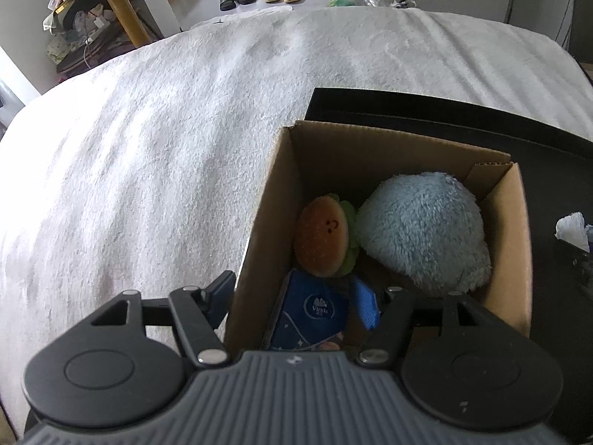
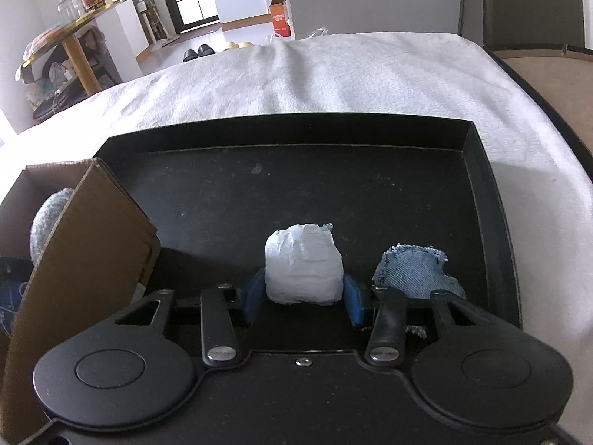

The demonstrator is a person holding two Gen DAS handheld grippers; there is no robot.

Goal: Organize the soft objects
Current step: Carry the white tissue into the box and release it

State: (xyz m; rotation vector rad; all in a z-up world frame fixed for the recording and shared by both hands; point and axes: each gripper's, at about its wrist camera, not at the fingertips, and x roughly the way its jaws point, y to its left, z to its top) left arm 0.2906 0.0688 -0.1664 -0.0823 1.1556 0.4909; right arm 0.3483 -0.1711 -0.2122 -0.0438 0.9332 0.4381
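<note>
A white fleecy blanket (image 1: 166,129) covered the whole bed, a soft footing, which may be why a black tray (image 2: 333,185) had been laid on it to give the work a firm floor. At the tray's left end stood an open cardboard box (image 1: 507,244), evidently the collecting place. It already held a fluffy blue plush (image 1: 422,233), a burger-shaped toy (image 1: 322,237) tipped on edge against it, and a dark blue tissue pack (image 1: 315,311) at the near wall.

The left gripper (image 1: 296,306) sat spread wide across the box's near left wall, one blue finger outside and the other inside, with the tissue pack between them. I could not tell whether the pads touched it; it looked to me like a release.

Over the tray, the right gripper (image 2: 303,298) had a crumpled white paper wad (image 2: 304,263) between its blue pads, both sides seeming to press it, the soft lump bulging above. I judged it gripped, ready to be carried left to the box. Just to the right of the wad lay a frayed denim scrap (image 2: 415,270), not yet collected.
</note>
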